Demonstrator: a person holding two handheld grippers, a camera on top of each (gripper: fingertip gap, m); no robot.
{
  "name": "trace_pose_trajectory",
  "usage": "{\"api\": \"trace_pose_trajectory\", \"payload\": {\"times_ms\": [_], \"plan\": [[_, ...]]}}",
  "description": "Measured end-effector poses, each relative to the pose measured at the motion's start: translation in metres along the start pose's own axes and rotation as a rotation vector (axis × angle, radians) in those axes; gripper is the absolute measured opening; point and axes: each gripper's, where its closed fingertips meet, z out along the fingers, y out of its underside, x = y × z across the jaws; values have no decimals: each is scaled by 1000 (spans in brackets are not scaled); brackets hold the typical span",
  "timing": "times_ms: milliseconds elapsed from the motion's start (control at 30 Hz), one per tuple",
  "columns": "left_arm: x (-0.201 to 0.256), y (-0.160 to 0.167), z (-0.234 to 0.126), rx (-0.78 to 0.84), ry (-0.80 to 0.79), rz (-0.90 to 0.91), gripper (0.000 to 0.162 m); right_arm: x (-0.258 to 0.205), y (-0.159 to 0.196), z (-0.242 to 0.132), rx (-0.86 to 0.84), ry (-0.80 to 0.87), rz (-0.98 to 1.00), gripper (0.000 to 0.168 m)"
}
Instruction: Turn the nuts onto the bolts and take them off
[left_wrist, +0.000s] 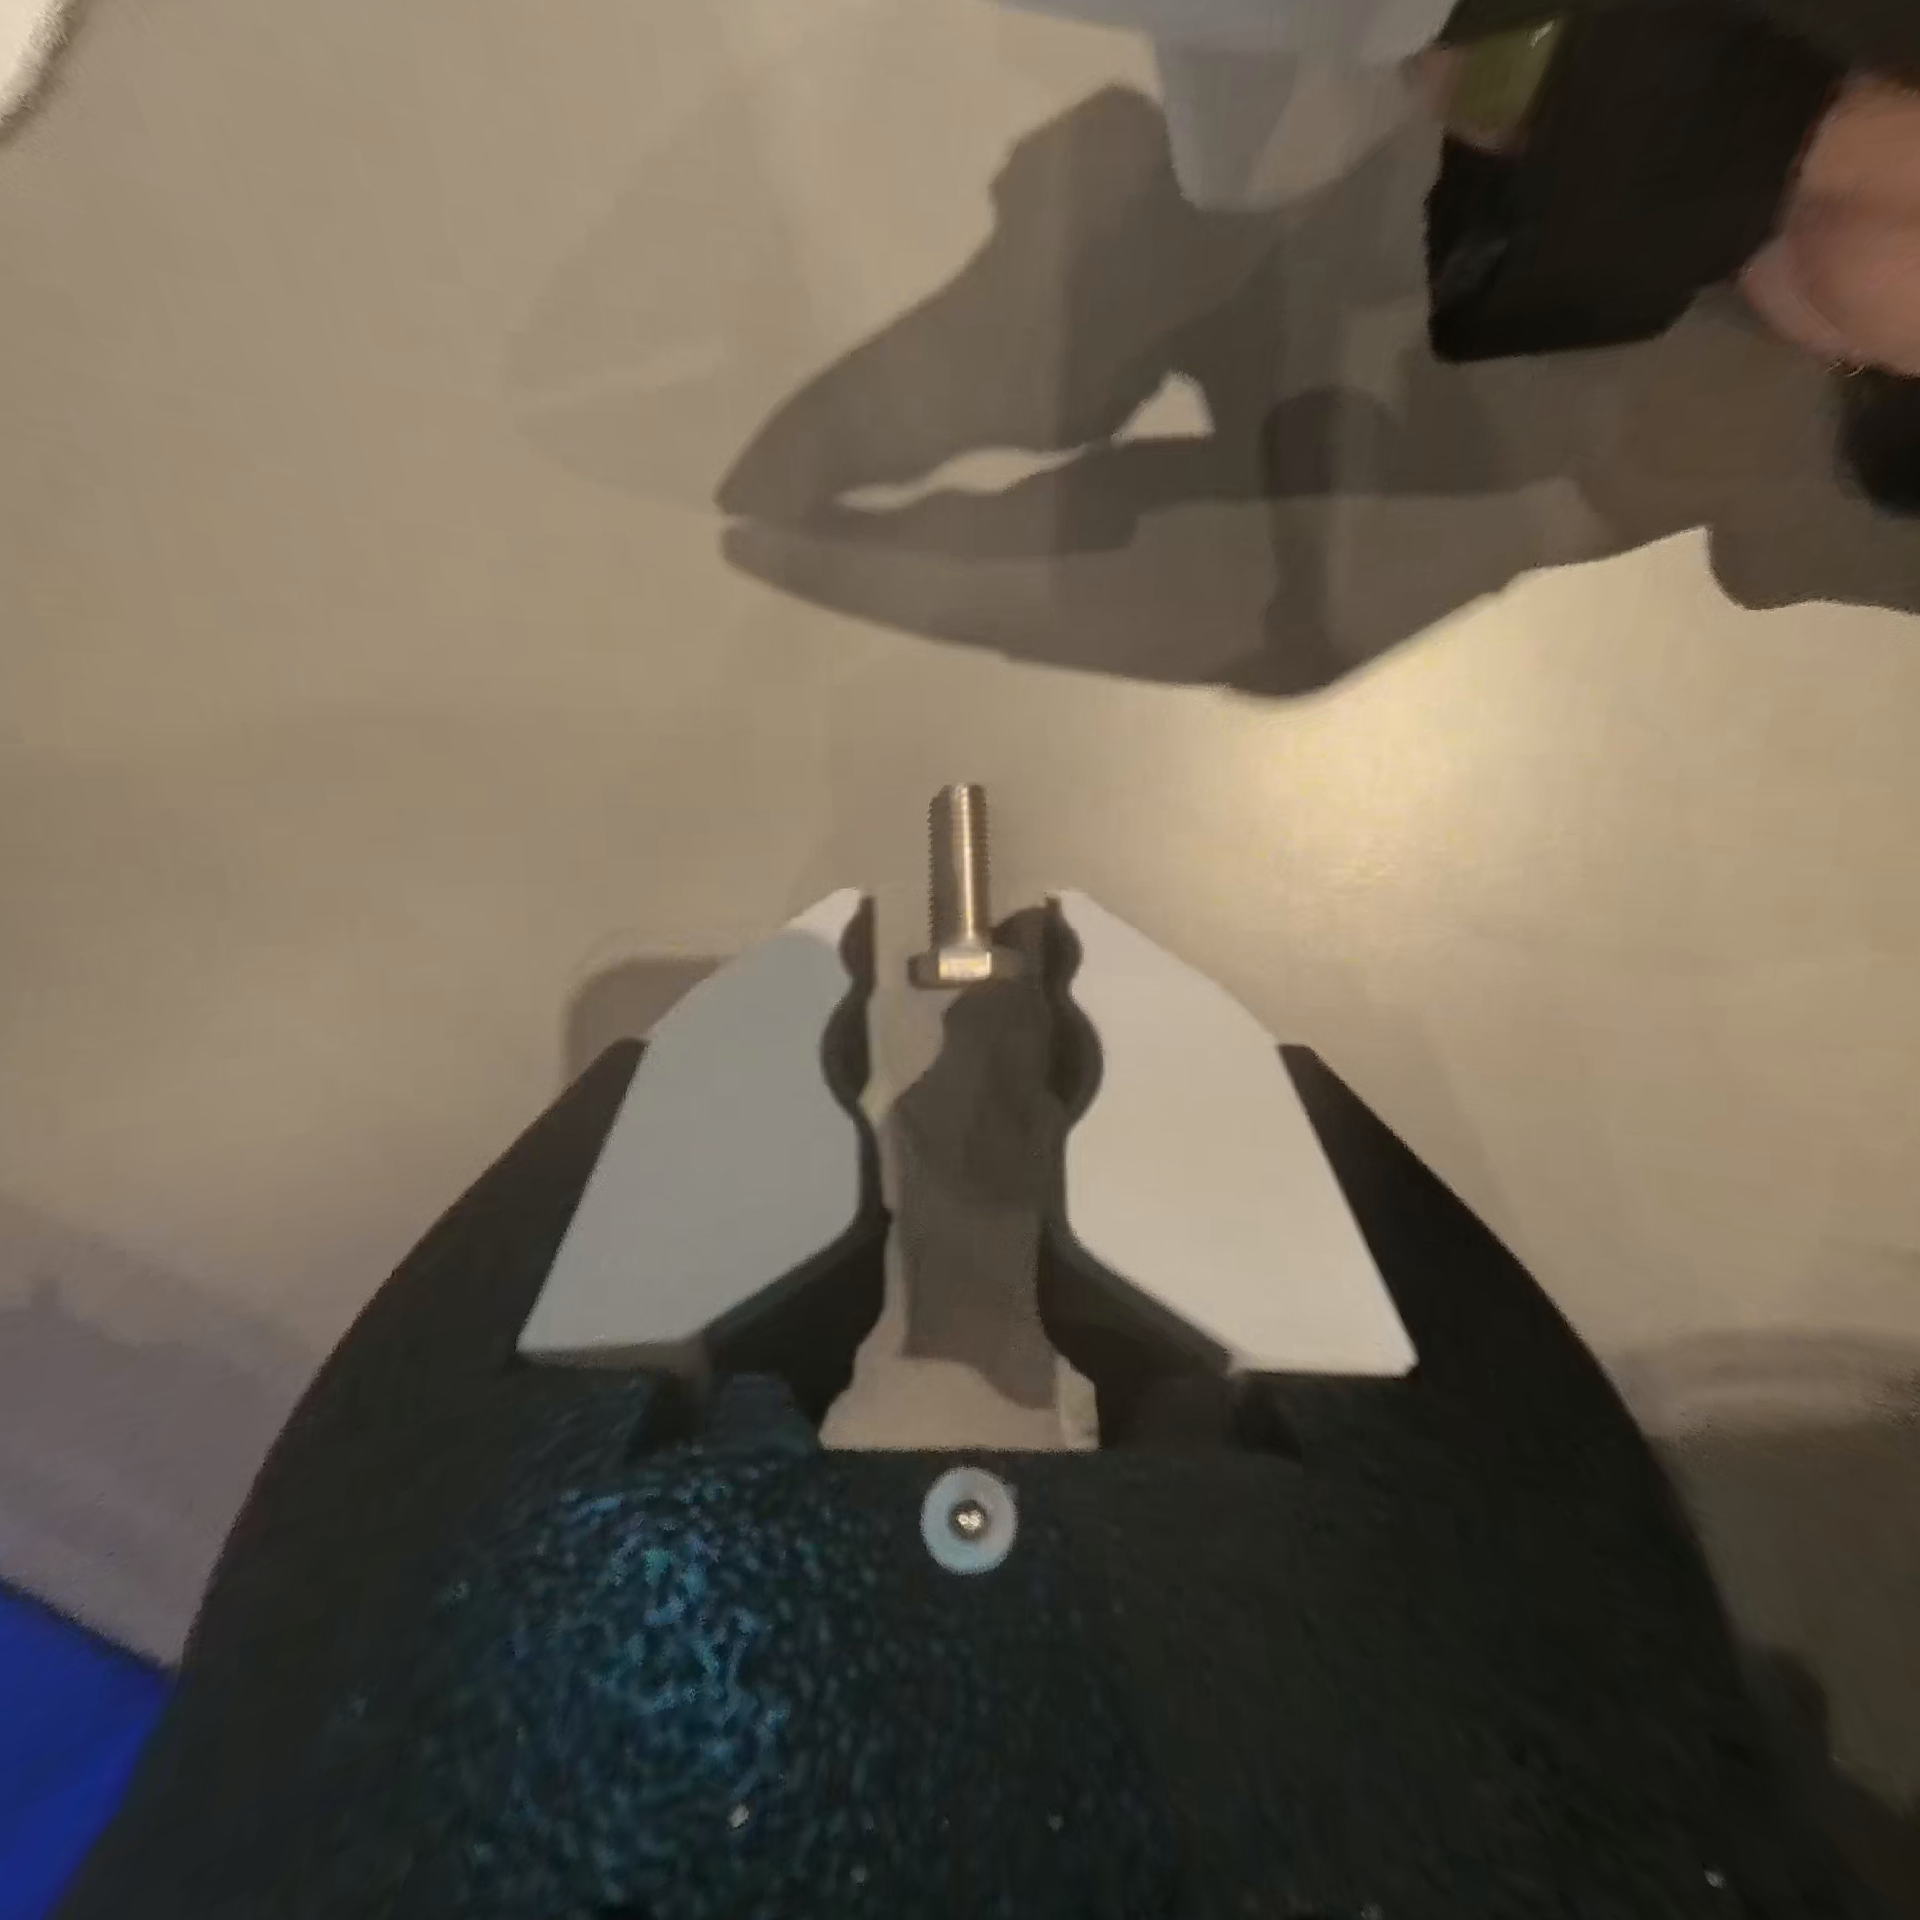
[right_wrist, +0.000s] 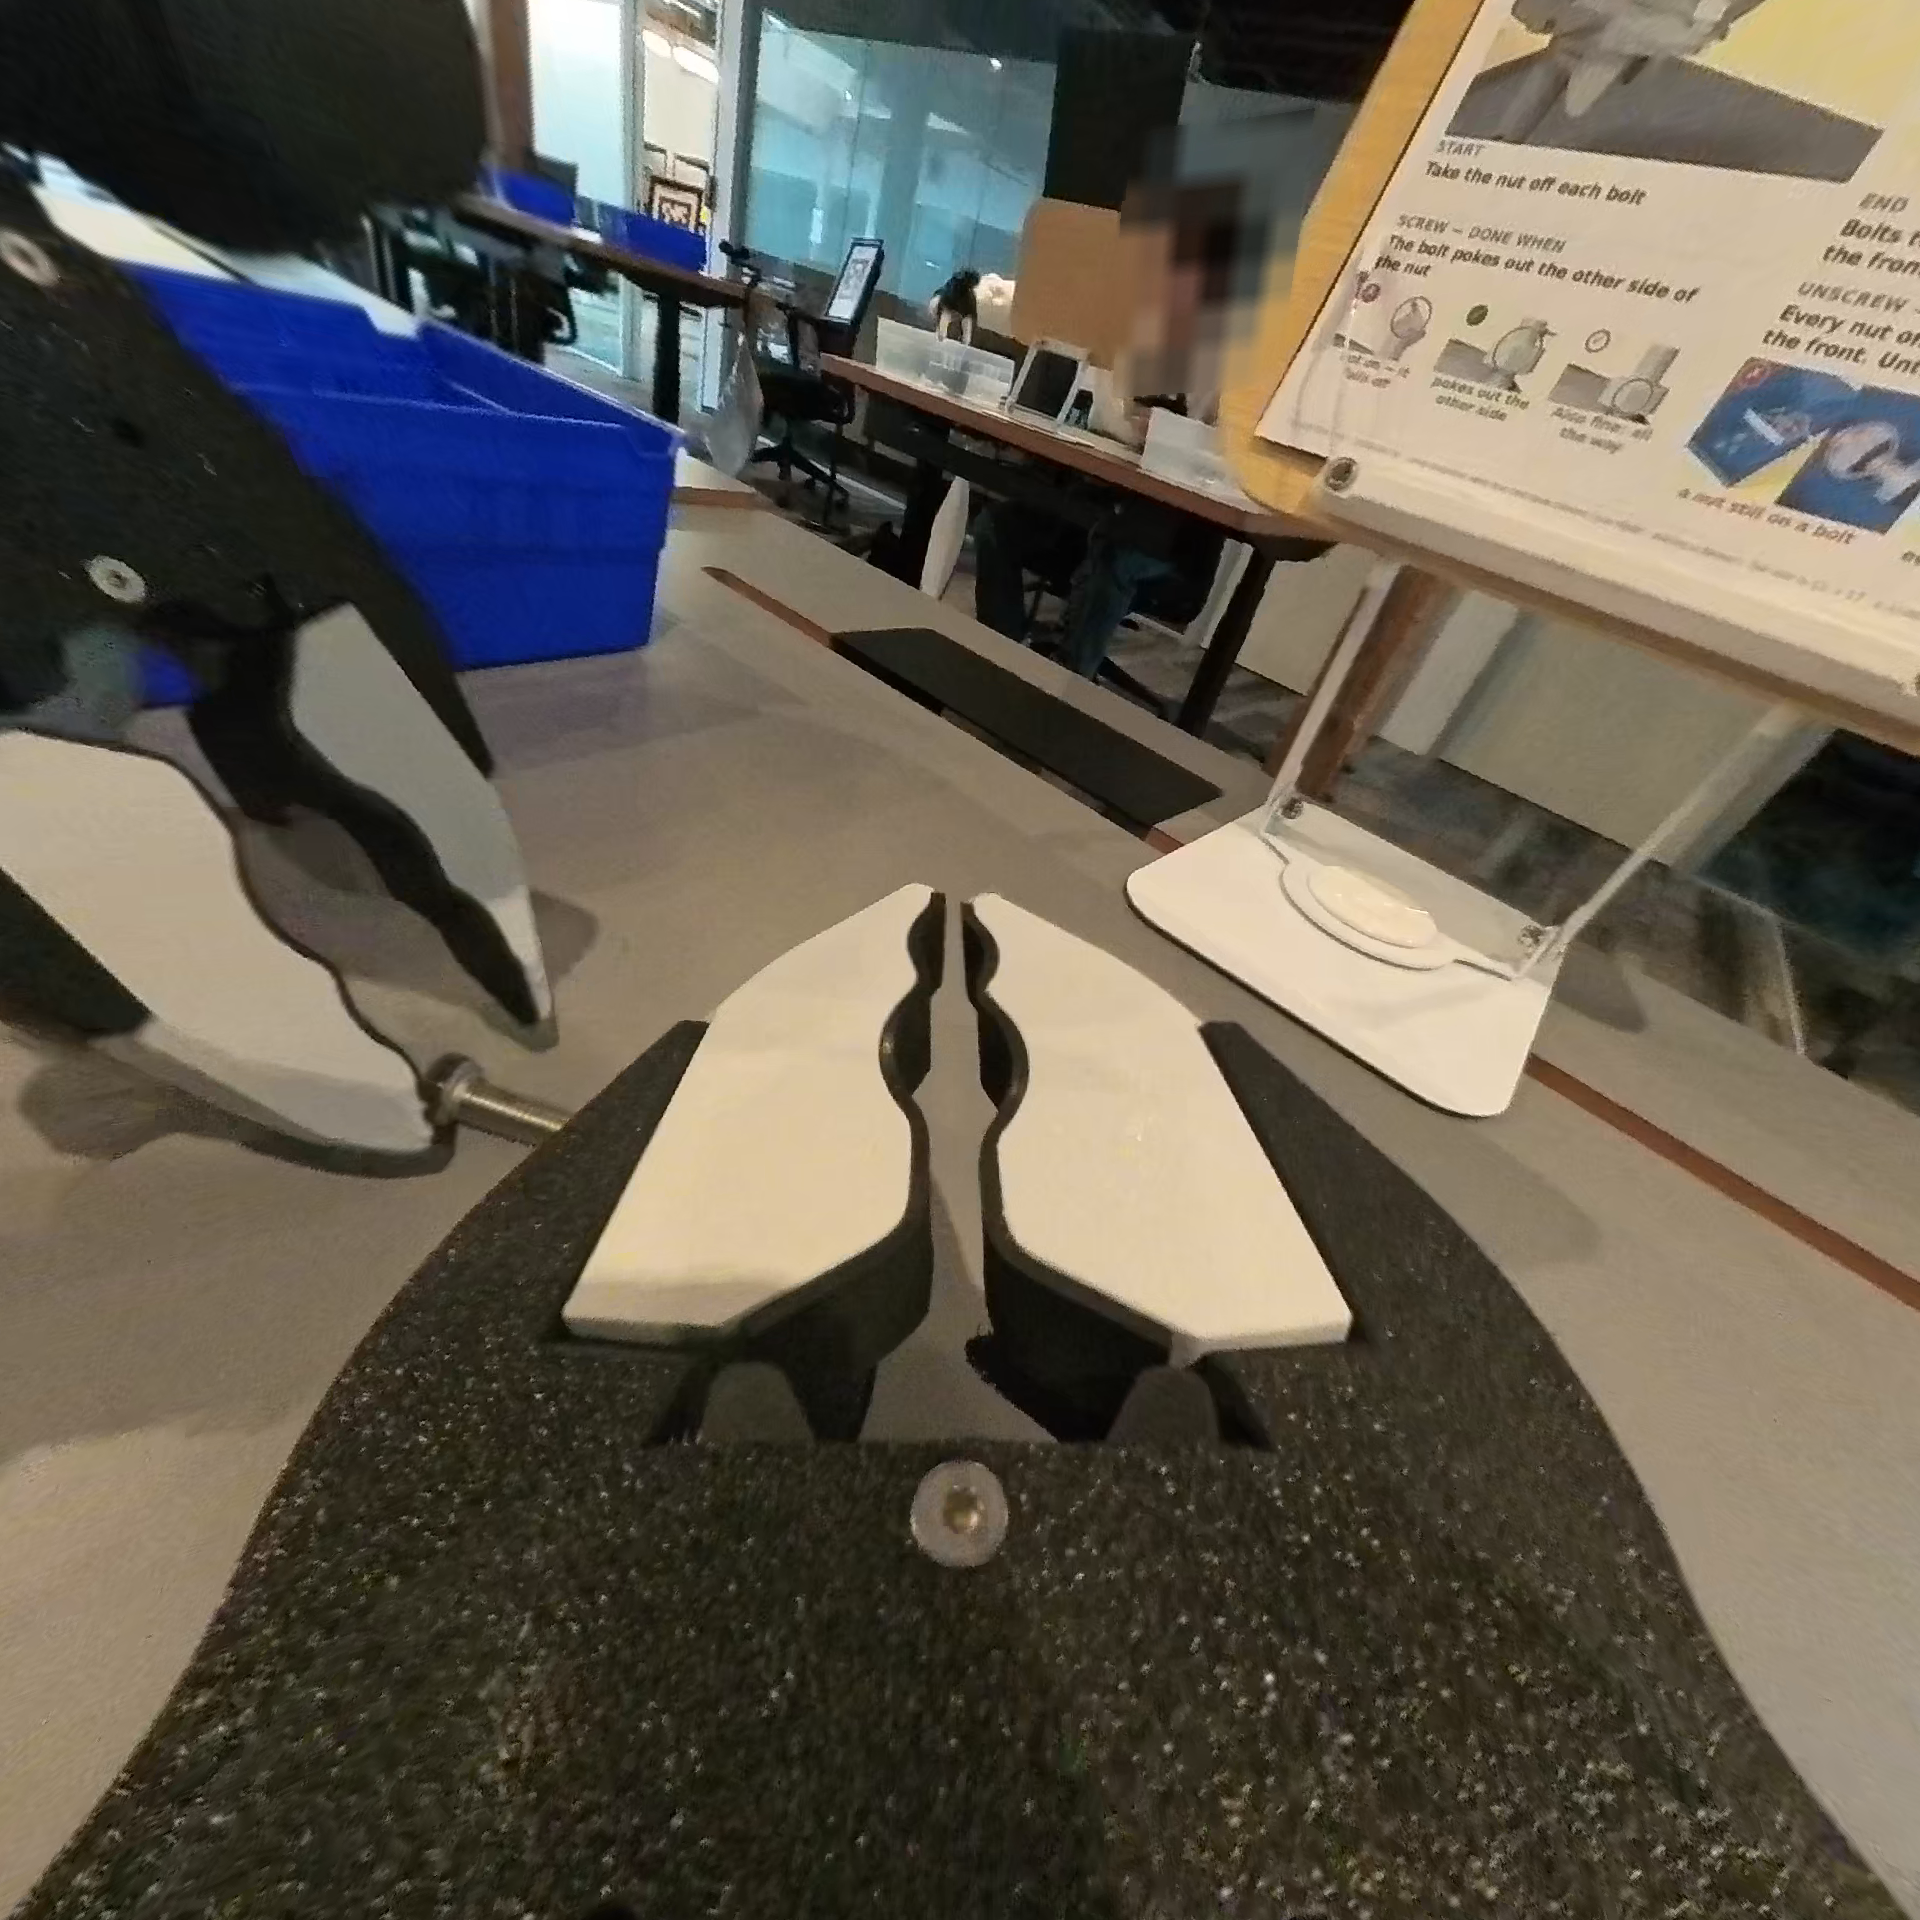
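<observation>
A steel hex bolt (left_wrist: 956, 883) lies flat on the grey table, its thread pointing away from me. My left gripper (left_wrist: 956, 906) is open and low over the table, with the bolt's head between its white fingertips and a small gap on each side. The right wrist view shows the same bolt (right_wrist: 509, 1117) sticking out from the left gripper (right_wrist: 478, 1070). My right gripper (right_wrist: 954, 914) is shut with nothing between its fingers, held above the table to the right of the bolt. It appears blurred at the top right of the left wrist view (left_wrist: 1558, 208). No nut shows.
Blue plastic bins (right_wrist: 468, 468) stand at the back left. An instruction sheet (right_wrist: 1621, 260) on a clear stand with a white base (right_wrist: 1351, 997) is at the right. A black mat (right_wrist: 1018, 717) lies at the table's far edge. A person sits at a far desk. Spacing between my two grippers at the tips: around 12 cm.
</observation>
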Motion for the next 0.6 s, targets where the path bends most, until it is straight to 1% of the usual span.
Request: {"api": "trace_pose_trajectory", "payload": {"times_ms": [33, 100, 200, 267, 300, 367, 400, 433, 500, 533, 567, 600], "plan": [[-1, -1, -8, 30, -12, -4, 34, 0, 0, 0, 2, -8, 15, 3], [-5, 0, -35, 106, -53, -3, 32, -1, 1, 1, 5, -27, 40, 3], [-28, 16, -100, 217, -204, -51, 25, -4, 2, 2, 7, -54, 63, 3], [-54, 41, -147, 271, -327, -143, 24, -7, 2, 2, 6, -70, 69, 3], [-68, 58, -168, 281, -388, -199, 24, -8, 2, 3, 4, -75, 68, 3], [-92, 99, -199, 253, -470, -275, 22, -10, 3, 3, 0, -82, 59, 3], [-98, 116, -205, 230, -460, -271, 22, -11, 3, 4, -3, -85, 51, 3], [-98, 129, -207, 214, -406, -219, 24, -12, 3, 4, -7, -85, 43, 3], [-88, 144, -202, 217, -251, -38, 28, -13, 4, 5, -15, -83, 28, 3], [-90, 149, -201, 216, -221, 1, 26, -13, 5, 6, -18, -80, 22, 3], [-93, 156, -198, 189, -189, 21, 22, -13, 6, 7, -23, -74, 18, 3], [-96, 162, -195, 149, -164, 58, 22, -12, 6, 7, -27, -67, 14, 3]]}}
